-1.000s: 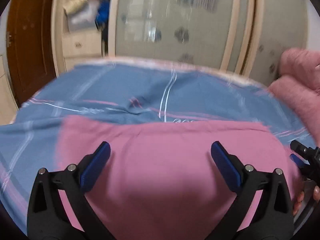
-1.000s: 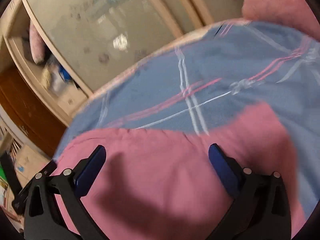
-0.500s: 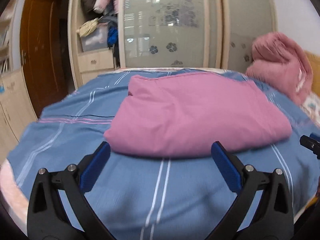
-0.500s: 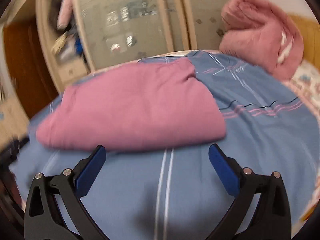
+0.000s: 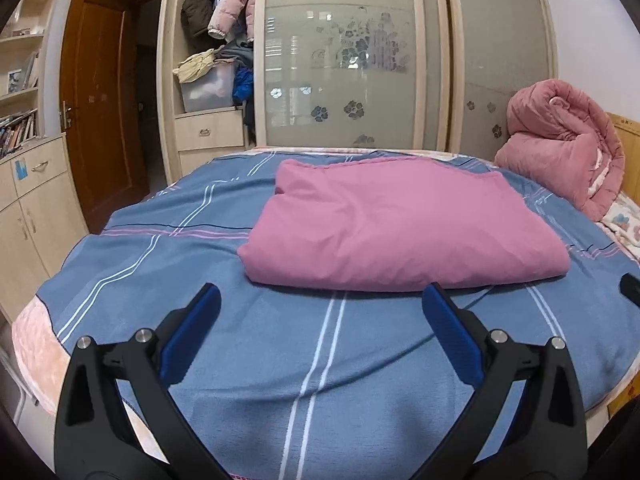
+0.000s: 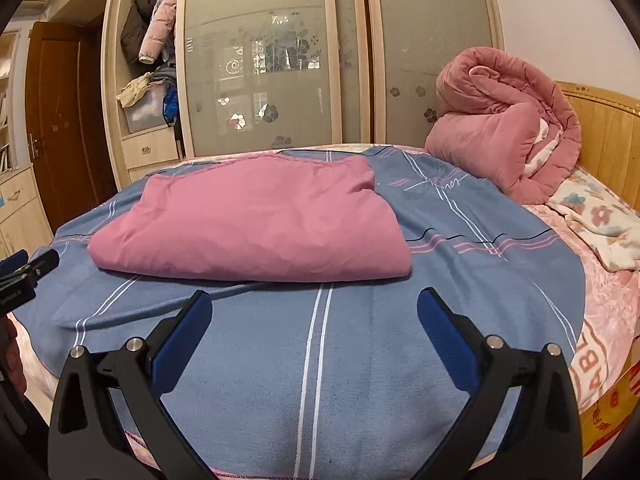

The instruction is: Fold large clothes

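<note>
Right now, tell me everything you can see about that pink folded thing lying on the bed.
The pink folded cloth is a plain, soft-looking matte fabric, folded into a thick, puffy, roughly rectangular bundle with rounded edges and light creases. It lies flat in the middle of the blue striped bedcover, touching only that. Both open grippers, left and right, are clear of it on the near side, holding nothing.

Matt pink cloth garment (image 5: 404, 224) on soft striped blue bedspread (image 5: 280, 352)

A rolled pink quilt (image 6: 508, 136) rests against a wooden headboard (image 6: 600, 132) on a bed with a blue striped sheet (image 5: 320, 360), facing a frosted-glass wardrobe (image 5: 340, 72).
</note>
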`<move>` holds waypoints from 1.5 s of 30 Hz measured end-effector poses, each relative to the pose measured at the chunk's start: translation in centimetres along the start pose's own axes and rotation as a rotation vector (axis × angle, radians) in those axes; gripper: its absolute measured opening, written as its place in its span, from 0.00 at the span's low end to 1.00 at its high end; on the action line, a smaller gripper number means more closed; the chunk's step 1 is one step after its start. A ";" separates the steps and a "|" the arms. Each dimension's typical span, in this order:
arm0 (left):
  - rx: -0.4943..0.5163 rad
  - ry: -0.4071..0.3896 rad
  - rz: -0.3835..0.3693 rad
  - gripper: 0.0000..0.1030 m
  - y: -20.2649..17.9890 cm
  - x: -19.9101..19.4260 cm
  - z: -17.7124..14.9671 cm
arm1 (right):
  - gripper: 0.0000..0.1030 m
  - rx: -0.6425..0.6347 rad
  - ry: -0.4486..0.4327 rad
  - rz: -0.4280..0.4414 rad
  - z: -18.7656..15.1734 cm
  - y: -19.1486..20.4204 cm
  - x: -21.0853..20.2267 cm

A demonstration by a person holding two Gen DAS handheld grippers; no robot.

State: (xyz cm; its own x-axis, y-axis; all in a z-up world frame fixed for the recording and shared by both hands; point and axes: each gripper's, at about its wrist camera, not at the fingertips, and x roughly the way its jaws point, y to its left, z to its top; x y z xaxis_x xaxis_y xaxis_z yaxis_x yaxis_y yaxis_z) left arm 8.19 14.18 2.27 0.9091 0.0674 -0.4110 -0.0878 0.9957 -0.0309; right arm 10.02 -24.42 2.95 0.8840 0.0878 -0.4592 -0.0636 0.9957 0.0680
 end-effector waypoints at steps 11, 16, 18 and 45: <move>0.030 -0.003 0.024 0.98 -0.3 0.0 0.1 | 0.99 -0.006 0.024 -0.006 -0.2 0.4 1.1; 0.047 0.023 -0.001 0.98 -0.4 0.3 0.3 | 0.99 -0.011 0.033 -0.002 -0.2 0.4 1.3; 0.038 0.035 -0.008 0.98 -0.4 0.5 0.3 | 0.99 -0.014 0.034 0.003 -0.2 0.4 1.3; 0.008 0.069 -0.006 0.98 -0.3 0.3 0.4 | 0.99 -0.024 0.032 0.012 -0.3 0.7 1.2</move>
State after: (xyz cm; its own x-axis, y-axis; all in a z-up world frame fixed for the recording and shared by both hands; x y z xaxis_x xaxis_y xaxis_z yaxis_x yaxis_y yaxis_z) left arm 8.64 13.95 2.48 0.8793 0.0576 -0.4728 -0.0794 0.9965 -0.0262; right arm 10.91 -23.57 2.16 0.8677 0.1006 -0.4868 -0.0860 0.9949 0.0523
